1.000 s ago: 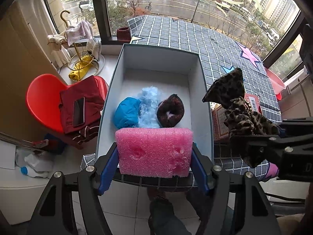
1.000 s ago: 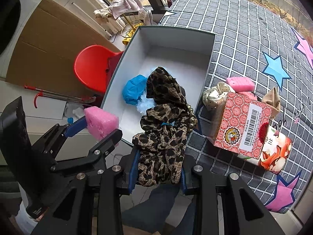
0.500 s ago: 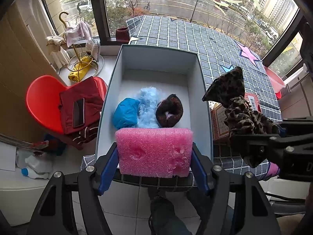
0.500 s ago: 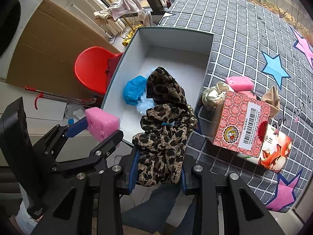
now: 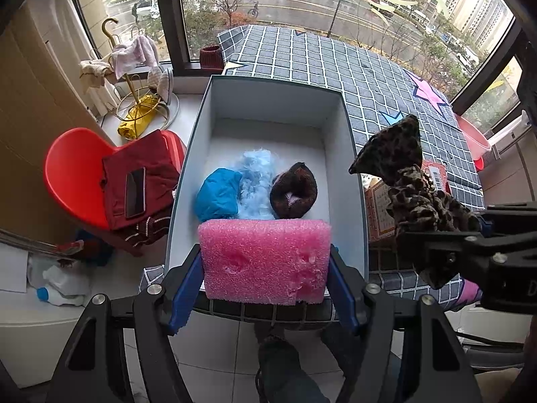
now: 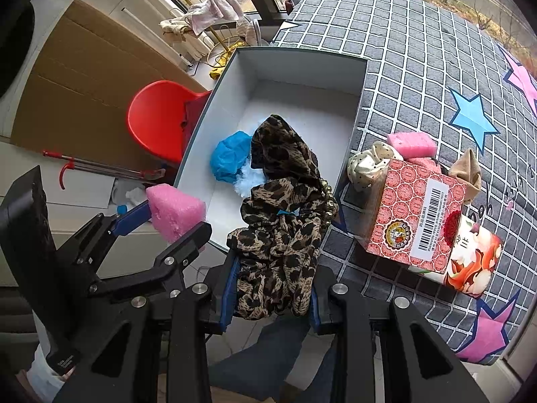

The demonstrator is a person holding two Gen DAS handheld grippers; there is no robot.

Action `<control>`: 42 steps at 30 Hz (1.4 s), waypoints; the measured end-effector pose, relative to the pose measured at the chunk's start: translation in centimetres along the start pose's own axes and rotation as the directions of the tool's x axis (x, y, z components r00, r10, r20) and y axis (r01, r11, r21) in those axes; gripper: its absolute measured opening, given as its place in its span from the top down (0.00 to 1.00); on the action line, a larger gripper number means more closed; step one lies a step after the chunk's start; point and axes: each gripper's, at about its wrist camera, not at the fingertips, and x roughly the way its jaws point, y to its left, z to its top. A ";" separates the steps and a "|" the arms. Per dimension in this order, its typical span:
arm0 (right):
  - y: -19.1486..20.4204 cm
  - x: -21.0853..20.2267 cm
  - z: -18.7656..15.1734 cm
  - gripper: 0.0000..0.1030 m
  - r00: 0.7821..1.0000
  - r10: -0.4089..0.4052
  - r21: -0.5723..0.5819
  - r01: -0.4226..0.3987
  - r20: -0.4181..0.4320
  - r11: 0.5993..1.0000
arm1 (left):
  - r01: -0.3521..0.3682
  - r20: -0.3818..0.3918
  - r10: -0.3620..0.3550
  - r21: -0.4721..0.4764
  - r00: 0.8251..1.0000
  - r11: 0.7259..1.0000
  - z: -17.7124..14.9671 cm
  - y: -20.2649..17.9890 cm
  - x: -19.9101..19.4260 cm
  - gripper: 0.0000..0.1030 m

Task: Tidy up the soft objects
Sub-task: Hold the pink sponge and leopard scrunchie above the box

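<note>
My left gripper point(image 5: 266, 265) is shut on a pink foam block point(image 5: 265, 260), held above the near end of the open white box point(image 5: 349, 144). In the box lie a blue cloth point(image 5: 216, 196), a pale blue fluffy piece point(image 5: 253, 181) and a dark brown furry item point(image 5: 295, 189). My right gripper point(image 6: 272, 288) is shut on a leopard-print cloth point(image 6: 282, 215), held at the box's near right corner. The left gripper point(image 6: 164, 215) and its foam point(image 6: 173, 211) show in the right wrist view; the leopard cloth point(image 5: 409, 181) shows in the left wrist view.
The box point(image 6: 355, 100) sits on a grey checked cloth with stars point(image 6: 419, 53). Right of it stand a red patterned carton point(image 6: 416, 215), another pink foam piece point(image 6: 411, 144), a cream dotted cloth point(image 6: 367, 164) and a tan cloth point(image 6: 466, 168). A red chair point(image 5: 74, 174) stands to the left.
Both grippers keep their hold and have barely moved; the view has drifted slightly towards the box.
</note>
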 end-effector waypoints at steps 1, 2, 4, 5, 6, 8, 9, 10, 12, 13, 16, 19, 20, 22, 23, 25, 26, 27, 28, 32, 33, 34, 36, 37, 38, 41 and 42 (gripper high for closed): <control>0.0 0.0 0.0 0.66 1.000 0.000 0.001 0.000 0.000 1.000 | 0.000 0.000 0.000 0.000 1.000 1.000 0.0 0.0 0.0 0.30; 0.0 0.0 0.0 0.66 1.000 0.001 0.001 -0.001 -0.001 1.000 | -0.002 0.000 0.002 0.000 1.000 1.000 0.0 0.0 0.0 0.30; 0.0 0.0 0.0 0.66 1.000 0.001 0.001 -0.001 0.000 1.000 | -0.003 -0.003 0.003 -0.002 1.000 1.000 0.1 0.2 0.1 0.30; 0.0 0.0 0.0 0.66 1.000 0.001 0.001 -0.001 0.000 1.000 | -0.004 -0.004 0.004 -0.003 1.000 1.000 0.1 0.3 0.2 0.30; 0.0 0.0 0.0 0.66 1.000 0.001 0.002 -0.001 0.000 1.000 | -0.005 -0.005 0.005 -0.003 1.000 1.000 0.1 0.4 0.3 0.30; 0.0 0.0 0.0 0.66 1.000 0.001 0.001 -0.001 0.001 1.000 | -0.007 -0.007 0.007 -0.004 1.000 1.000 0.2 0.5 0.3 0.30; 0.0 0.0 0.0 0.66 1.000 0.001 0.001 -0.001 0.000 1.000 | -0.008 -0.008 0.008 -0.004 1.000 1.000 0.2 0.6 0.4 0.30; 0.0 0.0 0.0 0.66 1.000 0.001 0.002 -0.001 0.001 1.000 | -0.008 -0.010 0.008 -0.004 1.000 1.000 0.2 0.6 0.4 0.30; 0.0 0.0 0.0 0.66 1.000 0.001 0.003 -0.001 0.002 1.000 | -0.011 -0.011 0.011 -0.003 1.000 1.000 0.2 0.6 0.5 0.30; 0.0 0.0 0.1 0.66 1.000 0.001 0.004 -0.001 0.003 1.000 | -0.011 -0.011 0.011 -0.002 1.000 1.000 0.2 0.6 0.5 0.30; 0.1 0.0 0.1 0.66 1.000 0.001 0.005 -0.001 0.003 1.000 | -0.011 -0.012 0.011 -0.002 1.000 1.000 0.2 0.6 0.6 0.30; 0.0 -0.1 0.2 0.66 1.000 0.002 0.006 -0.002 0.002 1.000 | -0.013 -0.019 0.013 0.000 1.000 1.000 0.2 0.6 0.7 0.30; 0.0 -0.1 0.2 0.66 1.000 0.002 0.005 -0.002 0.002 1.000 | -0.013 -0.019 0.013 0.000 1.000 1.000 0.2 0.5 0.7 0.30; 0.1 -0.1 0.2 0.66 1.000 0.002 0.005 -0.002 0.002 1.000 | -0.013 -0.019 0.013 0.001 1.000 1.000 0.2 0.5 0.7 0.30; 0.1 -0.1 0.2 0.66 1.000 0.002 0.005 -0.002 0.002 1.000 | -0.013 -0.019 0.013 0.000 1.000 1.000 0.2 0.5 0.7 0.30; 0.1 0.0 0.2 0.66 1.000 0.002 0.005 -0.002 0.003 1.000 | -0.014 -0.019 0.014 -0.001 1.000 1.000 0.2 0.5 0.8 0.30; 0.1 0.0 0.2 0.66 1.000 0.002 0.005 -0.002 0.004 1.000 | -0.013 -0.019 0.013 -0.002 1.000 1.000 0.2 0.5 0.8 0.30; 0.1 0.0 0.3 0.66 1.000 0.000 0.005 0.000 0.004 1.000 | -0.014 -0.019 0.014 -0.003 1.000 1.000 0.3 0.6 0.8 0.30; 0.2 0.0 0.4 0.66 1.000 -0.001 0.004 0.001 0.004 1.000 | -0.016 -0.019 0.015 -0.005 1.000 1.000 0.3 0.6 0.8 0.30; 0.3 -0.2 0.8 0.66 1.000 0.002 0.009 -0.002 0.011 1.000 | -0.019 -0.017 0.019 -0.012 1.000 1.000 0.8 0.9 0.8 0.30; 0.3 -0.2 0.9 0.66 1.000 0.002 0.009 -0.002 0.013 1.000 | -0.021 -0.016 0.021 -0.012 1.000 1.000 0.9 1.0 0.8 0.30; 0.2 -0.3 1.1 0.66 1.000 0.003 0.009 -0.003 0.015 1.000 | -0.023 -0.014 0.023 -0.011 1.000 1.000 1.1 1.0 0.8 0.30; 0.2 -0.3 1.5 0.66 1.000 0.003 0.010 -0.003 0.019 1.000 | -0.027 -0.016 0.027 -0.009 1.000 1.000 1.5 1.0 1.0 0.30; 0.2 -0.2 1.8 0.66 1.000 0.002 0.012 -0.002 0.021 1.000 | -0.031 -0.020 0.031 -0.008 0.999 0.999 1.8 1.0 1.2 0.30; 0.0 -0.2 2.1 0.66 1.000 0.004 0.016 -0.005 0.022 1.000 | -0.035 -0.022 0.035 -0.008 0.999 0.999 2.1 1.1 1.4 0.30; -0.3 0.0 3.1 0.66 1.000 0.009 0.030 -0.009 0.026 0.999 | -0.042 -0.026 0.041 -0.016 0.999 0.999 3.1 1.3 1.8 0.30; -0.4 0.1 3.5 0.66 1.000 0.009 0.033 -0.010 0.027 0.999 | -0.045 -0.028 0.045 -0.024 0.999 0.999 3.7 1.4 2.1 0.30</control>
